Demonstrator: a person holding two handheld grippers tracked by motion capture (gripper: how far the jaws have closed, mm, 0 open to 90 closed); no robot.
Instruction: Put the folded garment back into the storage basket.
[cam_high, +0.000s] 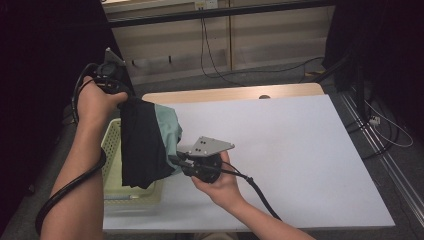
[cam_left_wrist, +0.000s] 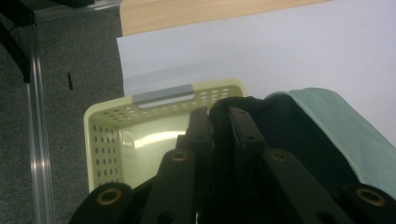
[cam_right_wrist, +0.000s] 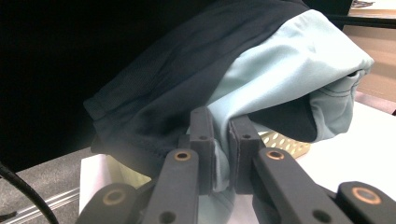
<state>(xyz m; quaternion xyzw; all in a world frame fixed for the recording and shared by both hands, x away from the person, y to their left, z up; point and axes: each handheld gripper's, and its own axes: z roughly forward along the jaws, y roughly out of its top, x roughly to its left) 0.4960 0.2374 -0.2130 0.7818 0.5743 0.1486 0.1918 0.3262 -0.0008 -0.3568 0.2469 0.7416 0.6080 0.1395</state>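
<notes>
We see a person holding 2 tools over the left part of a white-topped bench (cam_high: 300, 150). The left tool (cam_high: 122, 95) is raised high near the bench's far left corner, and its jaws are closed together on the upper edge of a dark garment (cam_high: 142, 145) with a pale green panel. In the left gripper view, that tool's jaws pinch a fold of the dark cloth between them, with the pale green part to the right.

The right tool (cam_high: 176, 161) sits lower and nearer the person, pointing left into the cloth. In the right gripper view its jaws are clamped on the pale green fabric, with dark cloth draped above and to the left.

The garment hangs between the 2 tools, stretched from the raised left hand down to the right hand, above a pale yellow perforated basket (cam_high: 111, 145). The basket stands at the bench's left edge, directly under the hanging cloth, and in the left gripper view its inside looks bare. We cannot tell whether the garment's lower hem touches the basket.
</notes>
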